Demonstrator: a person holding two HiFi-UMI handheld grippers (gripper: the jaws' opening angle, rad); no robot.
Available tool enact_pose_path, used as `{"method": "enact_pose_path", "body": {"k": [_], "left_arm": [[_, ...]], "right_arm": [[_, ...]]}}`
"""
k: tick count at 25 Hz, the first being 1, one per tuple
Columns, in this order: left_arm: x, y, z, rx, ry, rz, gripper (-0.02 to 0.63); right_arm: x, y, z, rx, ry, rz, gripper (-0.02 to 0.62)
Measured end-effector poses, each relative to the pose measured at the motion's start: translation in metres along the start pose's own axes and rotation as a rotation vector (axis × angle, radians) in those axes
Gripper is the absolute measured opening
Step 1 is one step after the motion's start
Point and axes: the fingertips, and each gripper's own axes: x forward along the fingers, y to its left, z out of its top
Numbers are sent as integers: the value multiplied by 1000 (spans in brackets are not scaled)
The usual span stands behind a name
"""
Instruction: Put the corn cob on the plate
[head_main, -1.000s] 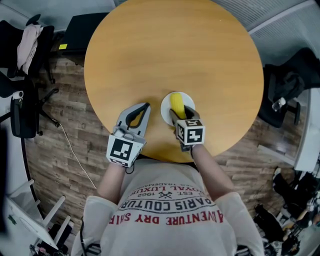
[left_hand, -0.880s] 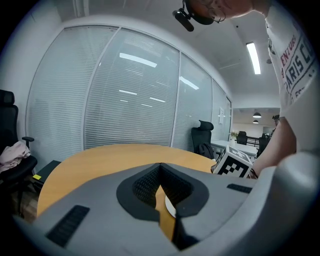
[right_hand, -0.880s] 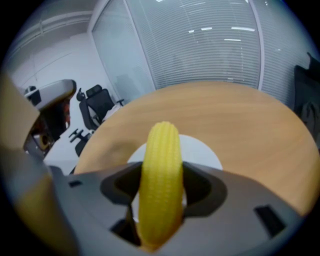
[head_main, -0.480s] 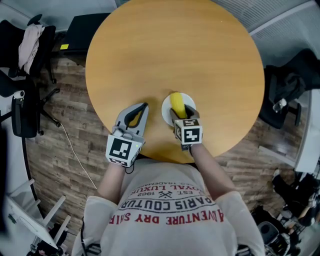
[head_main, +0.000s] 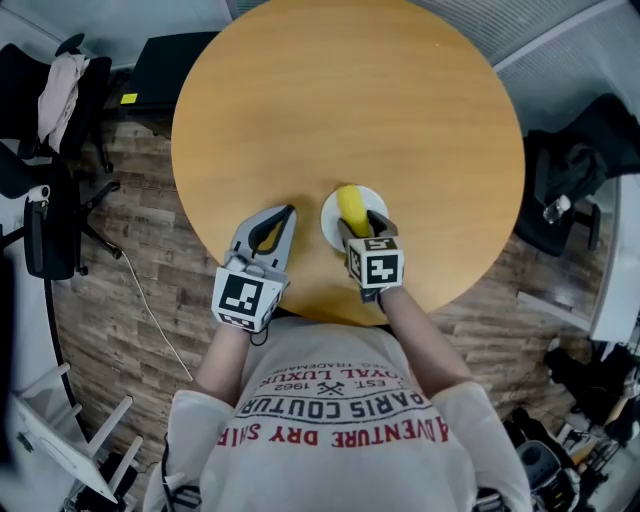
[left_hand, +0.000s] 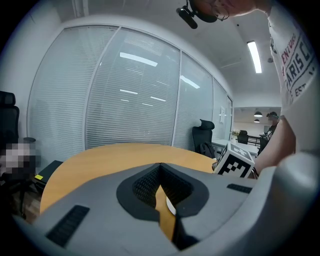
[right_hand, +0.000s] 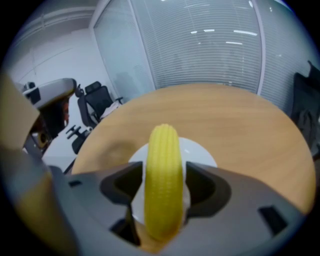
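Note:
The yellow corn cob (head_main: 351, 205) lies lengthwise over the small white plate (head_main: 329, 222) on the round wooden table (head_main: 350, 100), near its front edge. My right gripper (head_main: 358, 222) is shut on the corn cob (right_hand: 162, 170), one jaw pressed against each side, with the plate (right_hand: 202, 151) directly under it. I cannot tell whether the cob touches the plate. My left gripper (head_main: 289, 211) rests on the table to the left of the plate, shut and holding nothing, its jaws meeting at the tip (left_hand: 160, 165).
The table's front edge runs just under both grippers, close to the person's body. Black office chairs stand on the wooden floor at the left (head_main: 40, 210) and the right (head_main: 570, 175). A dark cabinet (head_main: 165, 60) sits beyond the table at the upper left.

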Motion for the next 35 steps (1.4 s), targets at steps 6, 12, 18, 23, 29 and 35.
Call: {"method": "enact_pose_path", "body": {"k": [6, 12, 18, 23, 29, 35], "left_arm": [[-5, -2, 4, 3, -16, 10, 32], [-9, -5, 14, 13, -43, 18, 32], [-21, -9, 28, 42, -74, 19, 32], [-28, -14, 42, 60, -93, 16, 32], [-33, -20, 62, 90, -117, 10, 32], [-37, -22, 75, 102, -138, 12, 32]], "right_arm": [[-29, 9, 18, -8, -77, -4, 265], [-57, 5, 41, -42, -174, -97, 71], [-94, 8, 62, -64, -297, -113, 30], [-138, 15, 92, -130, -485, -114, 28], [-191, 17, 118, -130, -696, -77, 29], [-218, 21, 120, -142, -795, -42, 29]]}}
